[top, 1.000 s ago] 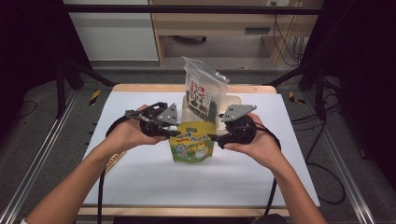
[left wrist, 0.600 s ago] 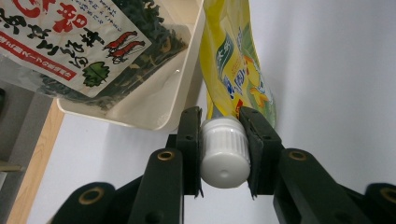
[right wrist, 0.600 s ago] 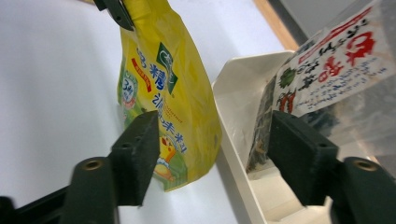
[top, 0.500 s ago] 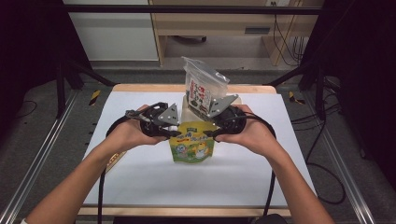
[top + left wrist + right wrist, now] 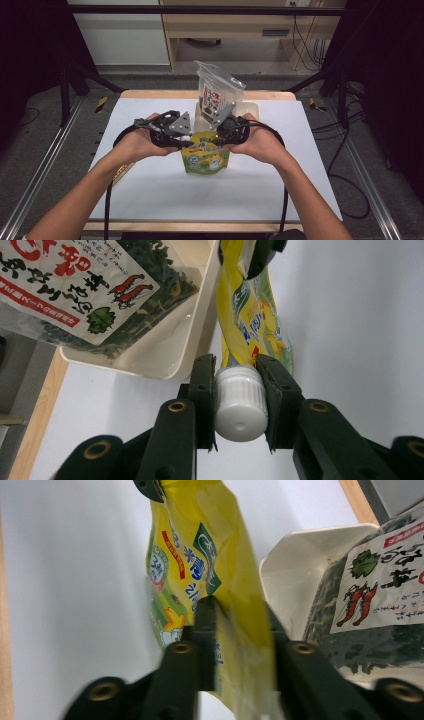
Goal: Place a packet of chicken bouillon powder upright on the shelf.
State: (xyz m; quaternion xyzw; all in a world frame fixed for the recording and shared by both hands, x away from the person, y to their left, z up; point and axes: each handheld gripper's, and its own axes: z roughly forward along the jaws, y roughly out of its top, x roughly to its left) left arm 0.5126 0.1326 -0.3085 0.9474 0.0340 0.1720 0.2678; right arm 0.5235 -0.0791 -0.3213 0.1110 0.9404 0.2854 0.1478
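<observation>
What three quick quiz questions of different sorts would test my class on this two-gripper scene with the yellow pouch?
1. True or false: the left gripper has its fingers closed on the white cap of the yellow pouch.
2. Multiple choice: the seaweed bag stands in A) the cream tray, B) a wire basket, C) a glass jar.
3. Fill in: the right gripper, whose fingers have just been closing, grips the pouch's ____.

Key: 1 true; 2 A; 3 edge opposite the cap (right side in the high view).
</observation>
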